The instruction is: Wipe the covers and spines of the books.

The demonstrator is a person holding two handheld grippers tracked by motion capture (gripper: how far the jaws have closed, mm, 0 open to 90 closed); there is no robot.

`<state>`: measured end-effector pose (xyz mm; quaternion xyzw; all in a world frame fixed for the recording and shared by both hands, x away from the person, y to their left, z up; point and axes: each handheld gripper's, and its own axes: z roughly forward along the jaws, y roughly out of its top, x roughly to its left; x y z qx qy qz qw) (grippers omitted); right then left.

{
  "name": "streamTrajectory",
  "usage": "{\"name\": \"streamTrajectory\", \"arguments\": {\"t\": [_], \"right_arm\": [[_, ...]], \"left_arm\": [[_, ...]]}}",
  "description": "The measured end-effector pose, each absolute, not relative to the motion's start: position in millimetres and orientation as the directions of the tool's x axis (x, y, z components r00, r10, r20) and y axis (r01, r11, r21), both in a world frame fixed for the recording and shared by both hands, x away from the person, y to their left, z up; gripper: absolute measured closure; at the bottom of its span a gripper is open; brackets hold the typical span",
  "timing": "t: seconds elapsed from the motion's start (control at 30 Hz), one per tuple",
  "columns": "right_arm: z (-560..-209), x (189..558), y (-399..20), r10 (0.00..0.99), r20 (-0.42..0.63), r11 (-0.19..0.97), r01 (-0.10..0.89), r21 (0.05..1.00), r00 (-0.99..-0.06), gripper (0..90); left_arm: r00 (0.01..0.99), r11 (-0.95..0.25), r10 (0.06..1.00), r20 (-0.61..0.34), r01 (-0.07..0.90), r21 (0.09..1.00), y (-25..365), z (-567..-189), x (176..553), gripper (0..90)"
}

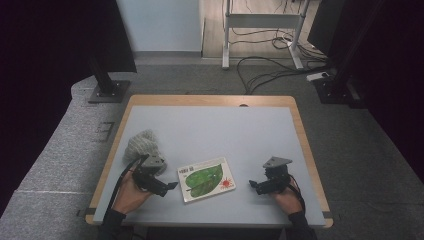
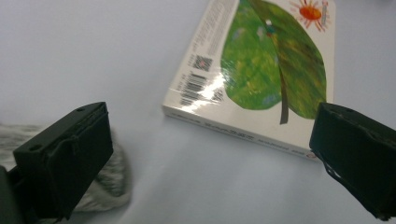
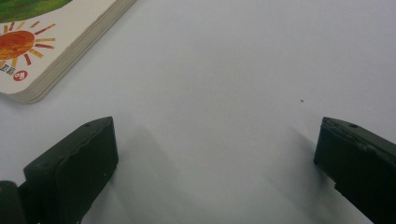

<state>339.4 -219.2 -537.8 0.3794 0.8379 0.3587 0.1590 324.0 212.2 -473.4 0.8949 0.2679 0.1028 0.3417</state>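
Both pairs of jaws stand wide apart and grip nothing; bare surface shows between each pair in the two gripper views. Left gripper sits just beside the near left corner of the board book, its jaws pointing toward that corner without touching it in the high view; in the left gripper view the book lies ahead, its spine edge running between the jaws' line of sight and its corner passing behind the right-hand jaw; whether that jaw touches the book cannot be told. Right gripper lies to the right of the book, near but apart from it, jaws turned toward it; in the right gripper view the book's corner sits at the upper left, clear of the jaws.

Book lies flat on the near middle of the surface, slightly skewed, back cover up; cover shows a large green leaf, an orange-red sun at the right corner and a barcode with small print at the left corner; page edges are thick and stacked.

Grey knitted hat lies on the surface left of the book and apart from it, just behind the left gripper; in the left gripper view its fuzzy edge shows behind the left-hand jaw.

Each gripper is held by a hand, the left hand and right hand entering from the near edge in dark sleeves; a grey three-cornered plate tops each gripper.

Surface is pale blue-grey with a wooden border.
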Motion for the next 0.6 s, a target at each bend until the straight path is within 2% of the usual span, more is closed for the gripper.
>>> {"name": "streamTrajectory", "arguments": {"t": [0.53, 0.6], "right_arm": [[-537.8, 339.4, -219.4, 0.749, 0.005, 0.455, 0.521, 0.722, -0.662, 0.0], [-537.7, 339.5, -219.5, 0.749, 0.007, 0.455, 0.522, 0.722, -0.663, 0.0]], "left_arm": [[0.865, -0.689, 0.502, 0.005, 0.396, 0.607, 198.4, -517.6, 318.9, 0.0], [0.864, -0.679, 0.503, 0.003, 0.393, 0.621, 199.1, -518.1, 318.6, 0.0]]}}
